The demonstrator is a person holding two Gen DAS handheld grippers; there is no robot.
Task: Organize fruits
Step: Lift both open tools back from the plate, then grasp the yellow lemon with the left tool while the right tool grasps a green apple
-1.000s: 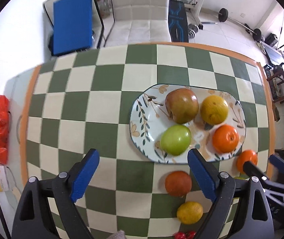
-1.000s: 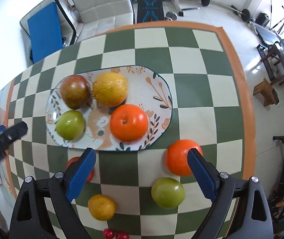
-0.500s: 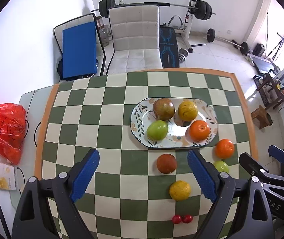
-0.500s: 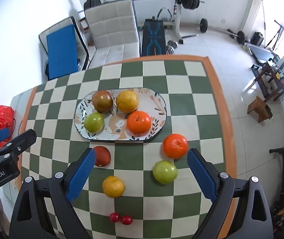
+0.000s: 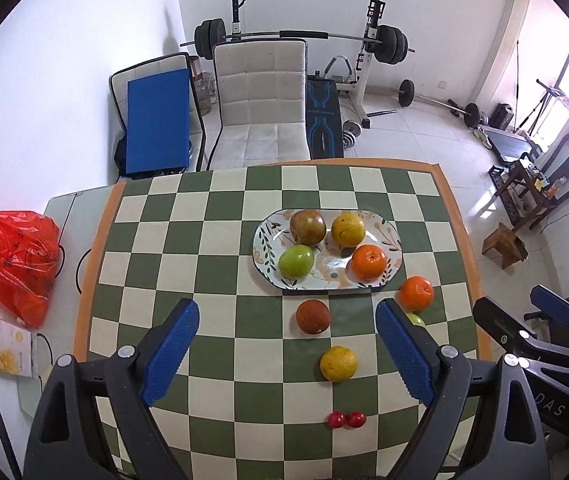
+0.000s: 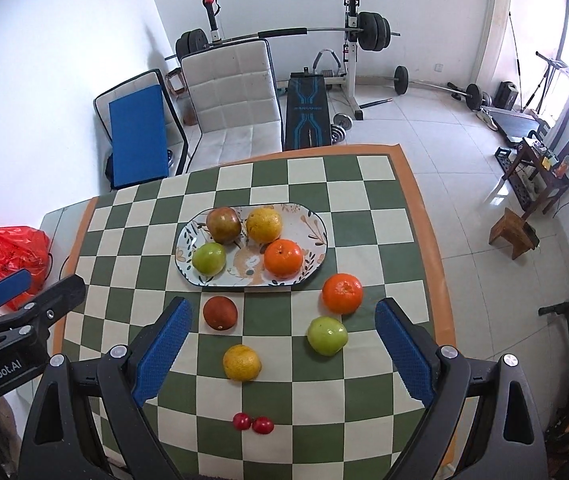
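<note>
Both blue-padded grippers, left gripper (image 5: 286, 346) and right gripper (image 6: 282, 346), hang released (nothing held) above the checkered table's (image 6: 384, 208) near edge; the oval floral plate (image 6: 308, 220) carries four fruits.

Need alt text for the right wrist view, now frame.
An oval plate on a checkered table holds four fruits: two apples, two oranges. Four more fruits and two cherries lie loose in front of it, beyond the open, empty right claw. The left claw shows at the left edge.

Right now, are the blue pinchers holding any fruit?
No, nothing is held. The left gripper and the right gripper are both wide open above the table, with no fruit between their fingers.
</note>
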